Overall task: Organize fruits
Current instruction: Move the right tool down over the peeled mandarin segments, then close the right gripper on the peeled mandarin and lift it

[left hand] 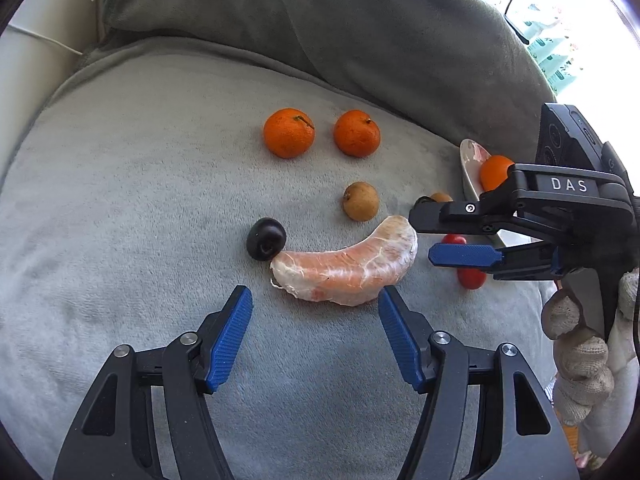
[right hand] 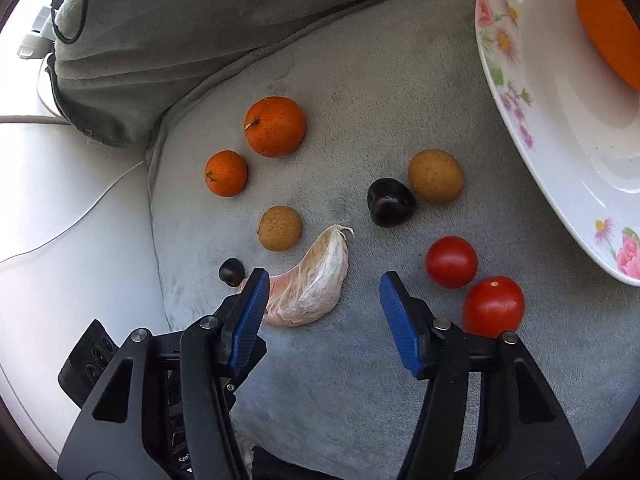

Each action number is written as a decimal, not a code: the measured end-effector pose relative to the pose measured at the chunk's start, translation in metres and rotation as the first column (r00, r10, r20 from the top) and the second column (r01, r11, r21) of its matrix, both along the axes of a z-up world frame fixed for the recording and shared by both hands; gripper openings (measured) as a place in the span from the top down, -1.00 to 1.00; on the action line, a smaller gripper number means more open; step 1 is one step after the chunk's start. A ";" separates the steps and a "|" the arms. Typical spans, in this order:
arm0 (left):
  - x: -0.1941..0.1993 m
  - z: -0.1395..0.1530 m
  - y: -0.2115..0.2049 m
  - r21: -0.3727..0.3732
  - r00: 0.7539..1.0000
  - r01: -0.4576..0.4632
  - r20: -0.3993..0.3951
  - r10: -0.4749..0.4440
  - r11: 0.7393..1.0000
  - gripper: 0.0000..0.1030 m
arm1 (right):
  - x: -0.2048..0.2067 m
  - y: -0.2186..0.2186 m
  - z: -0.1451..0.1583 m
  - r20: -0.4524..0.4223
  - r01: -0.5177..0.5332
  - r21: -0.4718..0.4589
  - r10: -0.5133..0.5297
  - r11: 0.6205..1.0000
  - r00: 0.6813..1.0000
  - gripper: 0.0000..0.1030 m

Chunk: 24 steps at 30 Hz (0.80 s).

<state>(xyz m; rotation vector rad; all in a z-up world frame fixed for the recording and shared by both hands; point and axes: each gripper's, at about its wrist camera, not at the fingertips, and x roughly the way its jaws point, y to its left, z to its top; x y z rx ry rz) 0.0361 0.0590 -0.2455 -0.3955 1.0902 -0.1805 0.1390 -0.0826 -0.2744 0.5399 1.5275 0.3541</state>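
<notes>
The pomelo segment [left hand: 346, 270] lies on the grey cushion [left hand: 140, 200], just ahead of my left tool [left hand: 316, 312], which is spread wide and empty. I judge a gentle crosswise pinch best; it looks soft. A dark cherry [left hand: 266, 239] touches its tip. My right tool [right hand: 322, 300], also open, hovers near two tomatoes [right hand: 451, 262]; the plate [right hand: 532, 128] holds one orange.

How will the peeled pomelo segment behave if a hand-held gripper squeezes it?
The pomelo segment likely gives under pressure: only a thin membrane covers soft pulp, so it may tear or leak. Its curved, flat-lying shape on the plush cushion suggests it won't roll, unlike the round tangerines nearby.
</notes>
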 end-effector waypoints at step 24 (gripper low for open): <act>0.006 -0.004 -0.023 0.070 0.997 0.068 0.026 -0.070 0.995 -0.22 | 0.011 0.040 -0.013 -0.042 0.006 -0.070 -0.009 0.998 0.999 0.45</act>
